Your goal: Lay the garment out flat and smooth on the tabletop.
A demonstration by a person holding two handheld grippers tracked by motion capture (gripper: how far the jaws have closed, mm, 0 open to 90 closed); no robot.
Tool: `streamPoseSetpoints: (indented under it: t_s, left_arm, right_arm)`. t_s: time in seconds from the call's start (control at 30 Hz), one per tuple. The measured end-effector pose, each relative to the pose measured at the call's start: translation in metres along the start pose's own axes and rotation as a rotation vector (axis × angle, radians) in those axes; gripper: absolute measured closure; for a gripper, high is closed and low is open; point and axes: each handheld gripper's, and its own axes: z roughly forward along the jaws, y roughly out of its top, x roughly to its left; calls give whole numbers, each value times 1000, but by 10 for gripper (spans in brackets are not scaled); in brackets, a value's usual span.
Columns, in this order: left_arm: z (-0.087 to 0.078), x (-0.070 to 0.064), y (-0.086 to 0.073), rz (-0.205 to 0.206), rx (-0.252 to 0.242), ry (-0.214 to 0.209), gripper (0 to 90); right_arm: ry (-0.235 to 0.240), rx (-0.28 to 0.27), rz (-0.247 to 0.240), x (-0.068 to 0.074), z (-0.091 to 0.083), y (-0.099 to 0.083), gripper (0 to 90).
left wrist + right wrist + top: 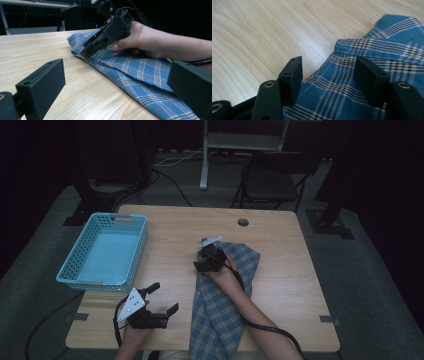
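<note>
Blue plaid cloth point(225, 305), folded into a long band, lying on the table point(280, 245) from near its centre to the near edge, where the lower end passes over the edge and is cut off by the frame. In the left gripper view the cloth point(140, 72) shows stacked folded layers; what lies between them is hidden. The right gripper point(206, 261) rests on the far end of the cloth near its left margin, the person's right hand point(227, 275) and forearm lying along the fabric and covering part of it. In the right gripper view the jaws stand apart, one over bare wood just beside the hem, the other over the cloth point(374, 50); nothing is clamped between them, and whether the tips touch the surface cannot be told. The left gripper point(162, 300) sits at the near edge of the table, left of the cloth and apart from it, jaws wide apart with nothing between. A light blue perforated plastic basket point(102, 251) occupies the far left corner region, its near left corner overhanging the table's left edge. The surroundings beyond the table are dark; a chair point(272, 182) is only faintly discernible.
</note>
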Motion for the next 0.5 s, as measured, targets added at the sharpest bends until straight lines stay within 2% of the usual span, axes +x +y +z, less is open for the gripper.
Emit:
streamPoseSetpoints:
  t_s: [0.17, 0.23, 0.33, 0.43, 0.5]
  left_arm:
    - [0, 0, 0, -1, 0, 0, 21]
    - [0, 0, 0, 0, 0, 0, 21]
    - [0, 0, 0, 0, -1, 0, 21]
    - [0, 0, 0, 0, -1, 0, 21]
    - [0, 0, 0, 0, -1, -1, 21]
  right_arm:
    - [-82, 22, -95, 12, 6, -3, 397]
    - [-116, 27, -129, 16, 7, -3, 475]
    - [-95, 26, -108, 13, 7, -4, 611]
    - [-75, 12, -56, 5, 3, -5, 712]
    - [-35, -9, -8, -2, -2, -7, 778]
